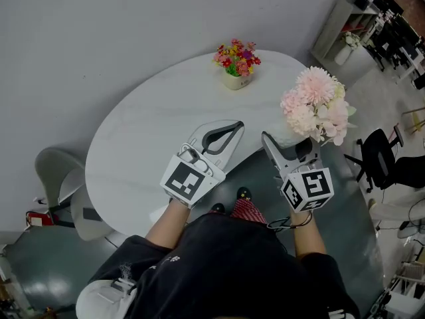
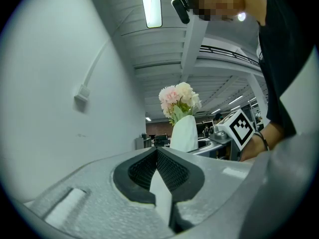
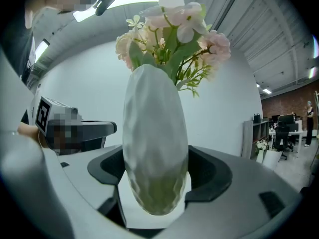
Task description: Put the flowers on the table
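In the head view, my right gripper (image 1: 287,146) held the pink flowers (image 1: 317,106) at the near right edge of the round white counter (image 1: 146,131), and the blooms leaned out past its rim. My left gripper (image 1: 231,130) hovered over the counter just beside it and carried nothing. A small flower pot (image 1: 234,64) stood at the far side, well apart.

In the left gripper view, my left fingers (image 2: 172,171) were pressed together with nothing between them. Beyond them the white vase (image 2: 183,133) stood upright with the blooms on top.

In the right gripper view, my right fingers (image 3: 209,171) were clamped on the lower belly of the vase, one on each side. The vase sat upright and centred in the grip. I could not tell from any view whether its base touched the counter.

I judged the step to be setting the vase down. It looked top-heavy and narrow at the foot, so I thought it best to carry it inward from the edge and lower it straight, keeping it upright. The grip should loosen only once the base sat flat. The empty left gripper was near enough to steady the vase if it rocked.
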The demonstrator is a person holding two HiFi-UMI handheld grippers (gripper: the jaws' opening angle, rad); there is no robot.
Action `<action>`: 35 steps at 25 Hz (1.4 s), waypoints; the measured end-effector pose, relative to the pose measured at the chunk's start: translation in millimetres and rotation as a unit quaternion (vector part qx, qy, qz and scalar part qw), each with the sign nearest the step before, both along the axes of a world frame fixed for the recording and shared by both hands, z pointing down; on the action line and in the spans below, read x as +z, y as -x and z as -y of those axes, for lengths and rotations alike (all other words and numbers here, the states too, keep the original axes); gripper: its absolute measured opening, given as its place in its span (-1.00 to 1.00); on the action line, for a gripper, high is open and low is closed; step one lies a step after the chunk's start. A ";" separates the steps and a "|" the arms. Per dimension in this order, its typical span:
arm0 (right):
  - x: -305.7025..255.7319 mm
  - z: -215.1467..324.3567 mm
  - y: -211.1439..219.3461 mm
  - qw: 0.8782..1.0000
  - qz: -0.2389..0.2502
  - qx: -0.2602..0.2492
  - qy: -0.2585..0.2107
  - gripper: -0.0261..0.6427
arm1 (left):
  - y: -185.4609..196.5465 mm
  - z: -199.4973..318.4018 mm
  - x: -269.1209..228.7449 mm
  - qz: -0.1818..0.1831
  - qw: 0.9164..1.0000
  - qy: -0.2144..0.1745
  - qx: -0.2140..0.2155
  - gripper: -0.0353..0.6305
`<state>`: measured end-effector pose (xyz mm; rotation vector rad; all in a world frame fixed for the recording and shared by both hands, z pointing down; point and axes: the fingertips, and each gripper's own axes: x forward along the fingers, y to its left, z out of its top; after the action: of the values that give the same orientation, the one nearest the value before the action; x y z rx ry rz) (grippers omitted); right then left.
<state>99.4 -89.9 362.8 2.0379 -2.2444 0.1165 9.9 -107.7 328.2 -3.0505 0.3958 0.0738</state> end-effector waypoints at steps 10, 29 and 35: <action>-6.9 41.9 -31.6 0.999 0.000 -0.044 0.003 0.19 | -33.4 33.3 -5.8 0.003 0.999 0.000 -0.042 -0.90; 1.1 72.9 -46.8 0.993 0.007 -0.116 -0.014 0.19 | -49.6 50.0 0.8 0.015 0.993 -0.021 -0.112 -0.90; 1.5 81.2 -46.5 0.989 0.008 -0.145 -0.014 0.19 | -49.7 55.0 0.7 0.020 0.989 -0.022 -0.142 -0.90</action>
<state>145.9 -171.1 364.3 1.7035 -2.5344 0.0780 59.6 -162.7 328.9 -2.9129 0.8085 0.0068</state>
